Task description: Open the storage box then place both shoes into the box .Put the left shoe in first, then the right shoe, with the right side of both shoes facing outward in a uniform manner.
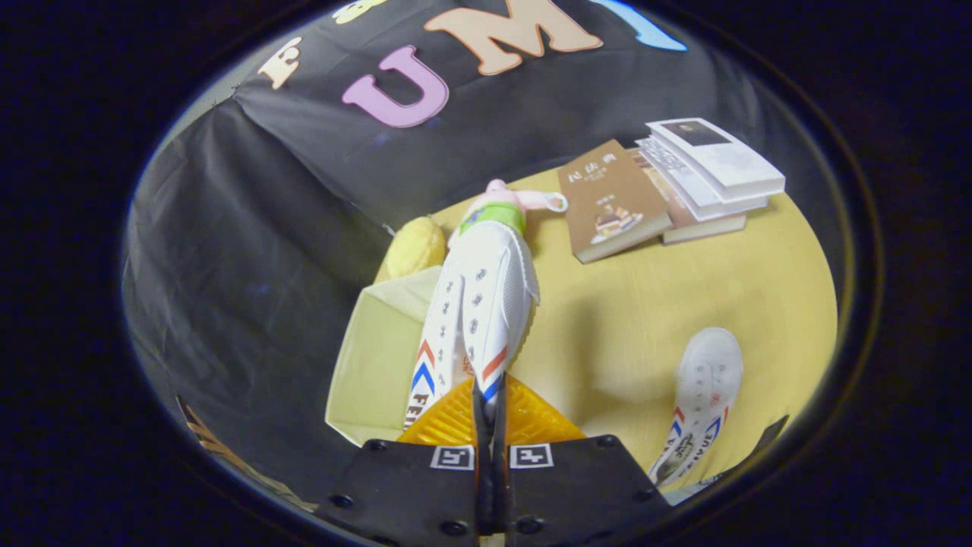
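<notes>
— Pale fabric storage box, count one: soft-sided, square-cornered, lid off, standing at the near left edge of the yellow worktop. Contents?

— Bare pale walls and floor are all that can be seen inside; the part behind the held shoe is hidden.

— Shoes?

— Two. White canvas sneakers with rows of metal eyelets and red and blue chevrons. One sneaker hangs lifted, toe pointing away, partly over the box's right rim. The second sneaker lies on the worktop well to the right of the fingers, apart from the box.

— Tongs?

— Tongs pressed close together, pinching the heel end of the lifted sneaker between them.

— Remaining items?

— Books, three counted: one brown-covered book lying flat, beside a stack of books in pale covers. One yellow plush ball, nubbly, just beyond the box. One soft toy, pink with a green band, beyond the sneaker's toe.
</notes>
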Tool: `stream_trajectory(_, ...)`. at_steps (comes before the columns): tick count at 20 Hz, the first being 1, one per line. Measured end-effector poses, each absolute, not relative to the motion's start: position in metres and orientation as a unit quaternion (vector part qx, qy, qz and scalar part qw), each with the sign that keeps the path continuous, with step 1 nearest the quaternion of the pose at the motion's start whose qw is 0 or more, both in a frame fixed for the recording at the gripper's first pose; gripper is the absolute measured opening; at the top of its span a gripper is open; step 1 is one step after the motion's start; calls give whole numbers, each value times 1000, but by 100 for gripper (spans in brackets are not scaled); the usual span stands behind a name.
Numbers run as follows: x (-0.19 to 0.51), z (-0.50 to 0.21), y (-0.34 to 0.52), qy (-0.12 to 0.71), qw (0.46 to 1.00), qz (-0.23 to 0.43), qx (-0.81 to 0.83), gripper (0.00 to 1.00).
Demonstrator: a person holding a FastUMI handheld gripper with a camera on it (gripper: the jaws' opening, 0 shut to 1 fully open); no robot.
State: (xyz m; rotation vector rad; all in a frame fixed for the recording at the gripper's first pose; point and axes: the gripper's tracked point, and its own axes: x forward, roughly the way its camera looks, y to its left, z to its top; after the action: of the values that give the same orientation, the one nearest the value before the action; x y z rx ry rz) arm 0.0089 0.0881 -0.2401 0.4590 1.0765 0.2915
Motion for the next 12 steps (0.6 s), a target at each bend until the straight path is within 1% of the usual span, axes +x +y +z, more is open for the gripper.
stream_trajectory(3,15,-228,120,504,822,155,215,3)
stream_trajectory(6,15,-233,157,514,815,172,207,3)
stream_trajectory(12,1,-266,225,547,795,194,177,3)
